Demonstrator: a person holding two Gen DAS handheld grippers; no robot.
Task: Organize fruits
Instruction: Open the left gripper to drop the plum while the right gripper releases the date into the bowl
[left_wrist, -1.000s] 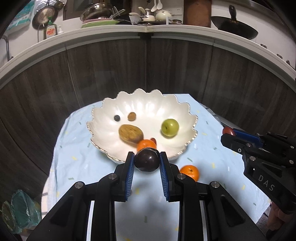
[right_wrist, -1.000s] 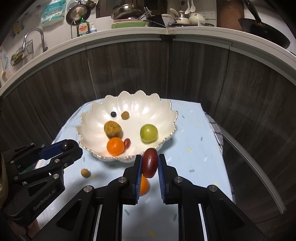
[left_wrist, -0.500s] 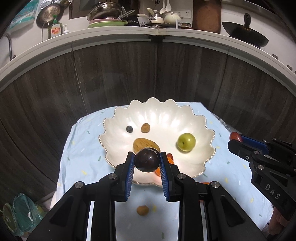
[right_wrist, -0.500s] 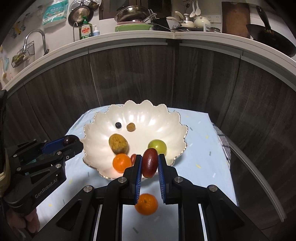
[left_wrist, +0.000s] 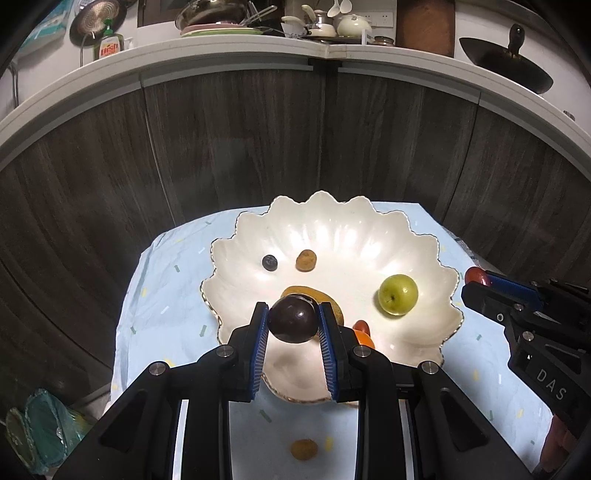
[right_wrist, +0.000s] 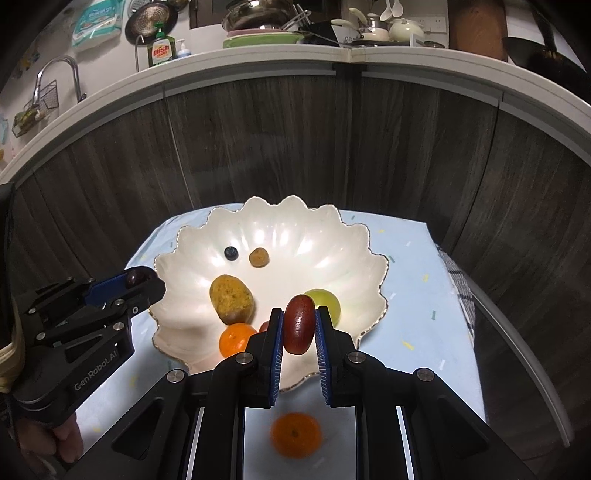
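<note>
A white scalloped bowl (left_wrist: 424, 251) (right_wrist: 184, 243) stands on a light blue cloth. It holds a green apple (left_wrist: 398, 294), a blueberry (left_wrist: 269, 262), a small brown fruit (left_wrist: 306, 260), a yellow-brown fruit (right_wrist: 231, 298), an orange (right_wrist: 236, 339) and a small red fruit (left_wrist: 361, 326). My left gripper (left_wrist: 292, 320) is shut on a dark plum (left_wrist: 293, 322) above the bowl's near rim. My right gripper (right_wrist: 299, 325) is shut on a dark red oblong fruit (right_wrist: 299, 324) over the bowl's near side.
An orange (right_wrist: 295, 435) lies on the cloth in front of the bowl, under my right gripper. A small brown fruit (left_wrist: 303, 449) lies on the cloth under my left gripper. Dark wood cabinet fronts stand behind the table. A checked towel (right_wrist: 458, 288) lies at the right edge.
Both grippers have moved forward and up over the bowl with their fruits held. The loose orange and small brown fruit have slid down in the views.
</note>
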